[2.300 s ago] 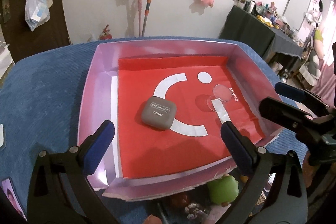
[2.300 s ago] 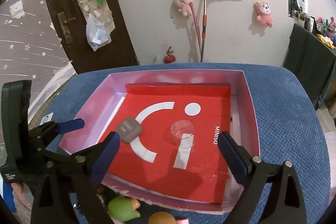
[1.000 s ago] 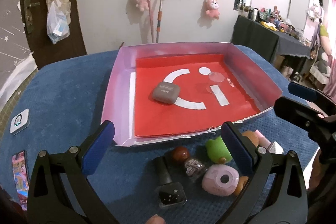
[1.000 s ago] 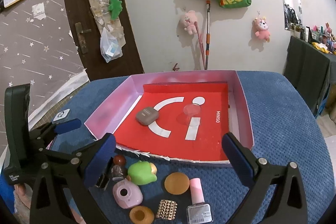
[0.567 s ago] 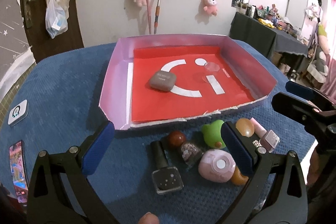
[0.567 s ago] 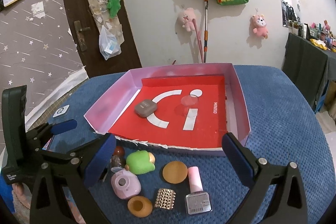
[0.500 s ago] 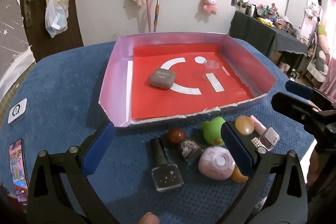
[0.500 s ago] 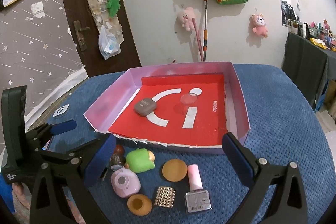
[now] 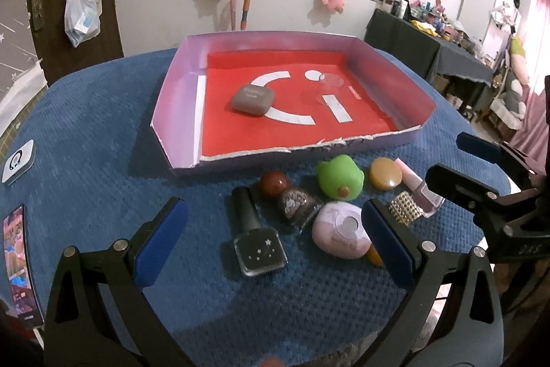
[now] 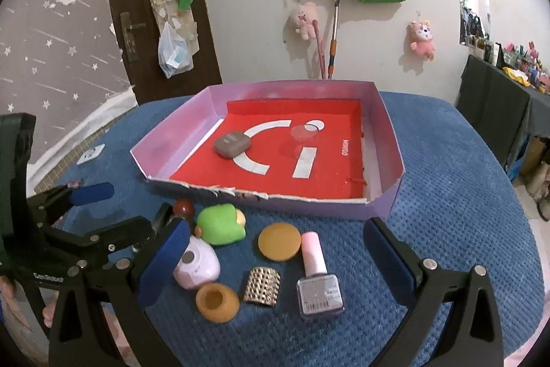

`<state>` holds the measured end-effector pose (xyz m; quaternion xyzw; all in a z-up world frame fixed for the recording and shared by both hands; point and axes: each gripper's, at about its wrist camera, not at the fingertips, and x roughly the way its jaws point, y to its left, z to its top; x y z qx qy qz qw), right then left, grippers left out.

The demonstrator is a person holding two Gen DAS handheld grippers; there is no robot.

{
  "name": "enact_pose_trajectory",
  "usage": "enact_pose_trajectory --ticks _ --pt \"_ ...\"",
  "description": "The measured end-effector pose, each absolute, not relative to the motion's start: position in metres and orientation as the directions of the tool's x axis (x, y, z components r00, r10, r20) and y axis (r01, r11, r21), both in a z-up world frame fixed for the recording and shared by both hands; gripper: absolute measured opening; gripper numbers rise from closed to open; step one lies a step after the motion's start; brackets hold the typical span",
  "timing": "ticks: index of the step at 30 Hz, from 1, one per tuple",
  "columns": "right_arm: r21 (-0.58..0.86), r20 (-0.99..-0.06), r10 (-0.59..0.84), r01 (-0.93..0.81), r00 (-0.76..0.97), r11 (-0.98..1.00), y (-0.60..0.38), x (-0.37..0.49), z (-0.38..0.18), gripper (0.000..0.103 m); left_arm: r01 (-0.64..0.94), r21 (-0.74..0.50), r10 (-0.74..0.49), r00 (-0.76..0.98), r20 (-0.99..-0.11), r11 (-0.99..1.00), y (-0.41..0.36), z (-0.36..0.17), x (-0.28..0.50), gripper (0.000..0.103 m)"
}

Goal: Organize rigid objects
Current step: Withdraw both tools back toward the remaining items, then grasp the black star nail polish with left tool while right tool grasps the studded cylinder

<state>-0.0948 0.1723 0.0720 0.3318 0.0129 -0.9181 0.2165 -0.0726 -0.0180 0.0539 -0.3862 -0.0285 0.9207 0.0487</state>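
A lilac box with a red lining holds a grey eye shadow case and a clear lid. In front of it lie a black nail polish, a green frog toy, a pink round case, an orange compact, a pink nail polish, a gold studded cuff and an orange cap. My left gripper hangs open over the black polish. My right gripper is open above the compact and cuff, holding nothing.
Everything rests on a blue textured cloth. A phone and a small white device lie at the left edge. A dark door and a white wall with plush toys stand behind; a dark cluttered table stands far right.
Both grippers have pulled back and lower from over the box, so the small items in front of it have come into view. Both stayed open; nothing was picked up.
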Motion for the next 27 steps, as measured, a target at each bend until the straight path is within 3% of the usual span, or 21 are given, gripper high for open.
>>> enact_pose_trajectory --ticks 8,12,19,21,25,27 --pt "0.111 -0.627 -0.376 0.399 -0.683 -0.910 0.175 -0.083 0.063 0.097 -0.053 -0.114 0.119 -0.688 -0.716 -0.992 -0.023 0.043 -0.066 0.101" --pt "0.122 -0.644 -0.364 0.379 -0.673 -0.917 0.182 -0.082 0.055 0.086 -0.039 -0.129 0.121 -0.682 -0.721 -0.991 -0.026 0.037 -0.065 0.087" --pt "0.130 -0.671 -0.337 0.342 -0.660 -0.930 0.196 -0.081 0.039 0.075 -0.006 -0.143 0.111 -0.666 -0.738 -0.990 -0.032 0.027 -0.064 0.082" --pt "0.142 -0.675 -0.348 0.349 -0.651 -0.926 0.198 -0.080 0.036 0.071 -0.001 -0.145 0.110 -0.661 -0.742 -0.989 -0.033 0.025 -0.063 0.075" --pt "0.154 -0.672 -0.377 0.377 -0.638 -0.913 0.193 -0.072 0.033 0.062 0.013 -0.153 0.108 -0.649 -0.753 -0.988 -0.036 0.019 -0.064 0.068" --pt "0.163 -0.669 -0.391 0.389 -0.632 -0.907 0.189 -0.069 0.032 0.058 0.014 -0.159 0.113 -0.643 -0.757 -0.987 -0.037 0.016 -0.064 0.059"
